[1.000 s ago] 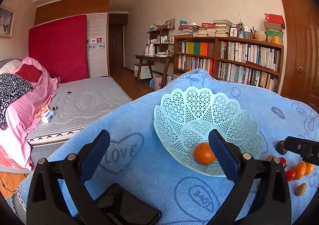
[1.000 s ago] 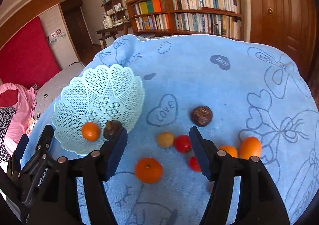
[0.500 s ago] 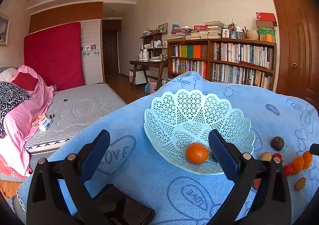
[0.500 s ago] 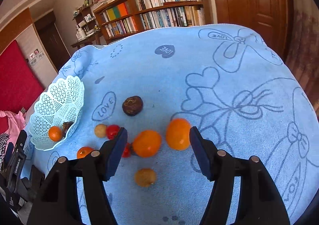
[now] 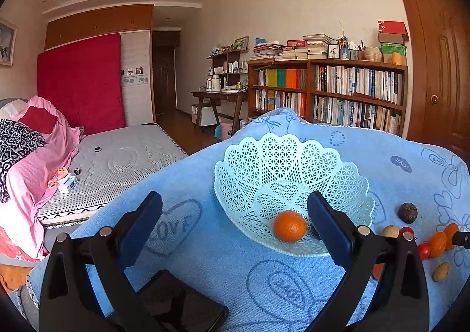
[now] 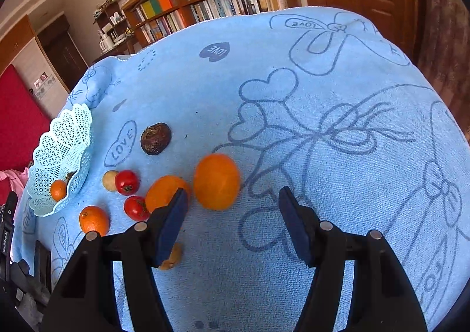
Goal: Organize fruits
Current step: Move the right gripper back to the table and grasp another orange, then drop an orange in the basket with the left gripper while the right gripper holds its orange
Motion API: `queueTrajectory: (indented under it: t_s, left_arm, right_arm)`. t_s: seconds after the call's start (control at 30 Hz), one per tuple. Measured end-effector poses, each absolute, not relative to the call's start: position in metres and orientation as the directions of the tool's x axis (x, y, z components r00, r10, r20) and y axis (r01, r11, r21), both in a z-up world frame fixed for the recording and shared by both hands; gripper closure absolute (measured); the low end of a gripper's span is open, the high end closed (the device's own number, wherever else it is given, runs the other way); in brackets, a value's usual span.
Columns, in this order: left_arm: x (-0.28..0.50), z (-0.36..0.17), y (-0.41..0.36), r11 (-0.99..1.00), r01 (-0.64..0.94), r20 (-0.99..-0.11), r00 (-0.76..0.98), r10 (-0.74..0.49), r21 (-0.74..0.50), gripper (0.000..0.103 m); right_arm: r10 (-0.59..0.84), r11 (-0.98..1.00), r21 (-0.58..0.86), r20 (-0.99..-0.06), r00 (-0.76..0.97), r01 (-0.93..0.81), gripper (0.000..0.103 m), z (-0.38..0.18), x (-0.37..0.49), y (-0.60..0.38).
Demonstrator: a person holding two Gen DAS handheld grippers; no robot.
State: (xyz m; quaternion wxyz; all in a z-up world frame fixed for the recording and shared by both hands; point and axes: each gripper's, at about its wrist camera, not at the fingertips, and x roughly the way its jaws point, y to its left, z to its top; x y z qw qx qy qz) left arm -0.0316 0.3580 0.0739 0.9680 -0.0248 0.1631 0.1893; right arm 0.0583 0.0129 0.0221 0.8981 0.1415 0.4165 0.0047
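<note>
We see our right claw (image 6: 233, 216) hanging over the blue cloth (image 6: 323, 97) on the bench, its fingers spread wide and holding nothing. A large orange (image 6: 216, 181) lies just ahead of the gap, nearer the left finger, with a second orange (image 6: 164, 192) partly behind that finger. Our left claw (image 5: 235, 221) is also wide apart and empty, facing the lattice basket (image 5: 290, 161), where a small orange (image 5: 290, 226) sits near the front rim.
</note>
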Motion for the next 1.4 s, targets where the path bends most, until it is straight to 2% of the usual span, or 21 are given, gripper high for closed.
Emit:
queueTrajectory:
  t_s: [0.2, 0.5, 0.73, 0.9, 1.13, 1.4]
  left_arm:
    - [-0.044, 0.083, 0.342, 0.961, -0.274, -0.342, 0.902, 0.263, 0.014, 0.003]
    - [-0.045, 0.072, 0.303, 0.998, -0.052, -0.452, 0.890, 0.063, 0.036, 0.003]
    - [-0.028, 0.054, 0.284, 0.997, 0.064, -0.565, 0.821, -0.081, -0.050, 0.003]
    - [-0.012, 0.047, 0.271, 0.988, 0.126, -0.609, 0.778, -0.155, -0.090, 0.004]
    - [0.017, 0.029, 0.250, 0.973, 0.207, -0.684, 0.695, -0.221, -0.105, 0.023]
    - [0.043, 0.009, 0.248, 0.968, 0.204, -0.743, 0.622, -0.246, -0.149, 0.047]
  right_arm:
    - [0.144, 0.962, 0.259, -0.746, 0.650, 0.084, 0.043, 0.017, 0.067, 0.015]
    - [0.165, 0.971, 0.239, -0.744, 0.647, 0.027, 0.054, 0.014, 0.079, 0.019]
    - [0.169, 0.971, 0.238, -0.725, 0.667, 0.012, 0.055, 0.012, 0.078, 0.019]
    - [0.199, 0.959, 0.282, -0.712, 0.674, 0.015, 0.058, 0.012, 0.076, 0.012]
    - [0.193, 0.962, 0.274, -0.710, 0.678, 0.013, 0.058, 0.012, 0.075, 0.015]
    - [0.198, 0.960, 0.281, -0.707, 0.679, 0.012, 0.058, 0.011, 0.075, 0.014]
